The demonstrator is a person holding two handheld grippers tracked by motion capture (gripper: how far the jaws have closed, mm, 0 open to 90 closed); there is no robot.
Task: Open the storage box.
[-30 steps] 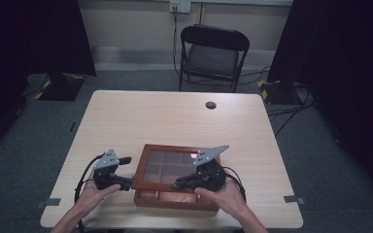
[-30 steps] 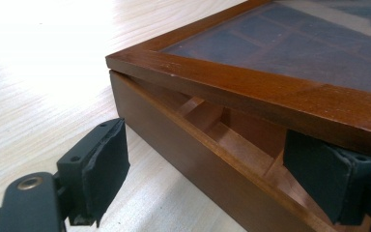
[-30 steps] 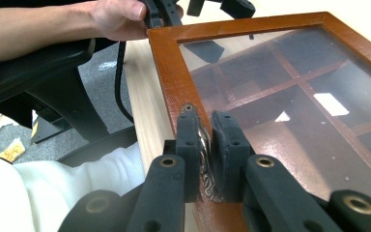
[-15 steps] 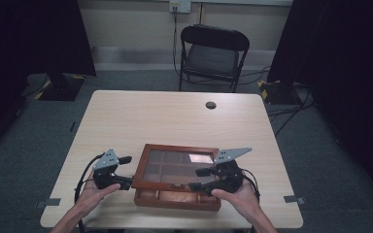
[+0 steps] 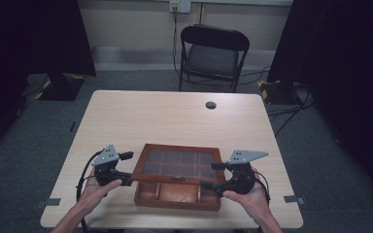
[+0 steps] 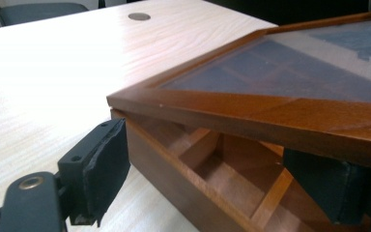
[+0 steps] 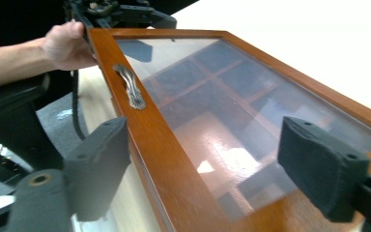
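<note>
Left claw [image 5: 126, 170] spread wide at the left front corner of the wooden box [image 5: 177, 194], one pad outside the wall, the other under the raised glass lid [image 5: 177, 164]; pads not seen pressing. Right claw [image 5: 210, 175] spread too, just been opening, straddling the lid's right front corner without clamping. Box near the front edge of the bench [image 5: 165, 116], between both claws.

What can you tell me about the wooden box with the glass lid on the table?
The wooden box is reddish-brown and sits at the table's near edge. Its hinged lid, a wood frame around a glass pane, is propped partly open, showing wooden dividers inside. A small metal handle sits on the lid's front rail. The left tool straddles its left corner; the right tool straddles the lid's right front corner.
</note>
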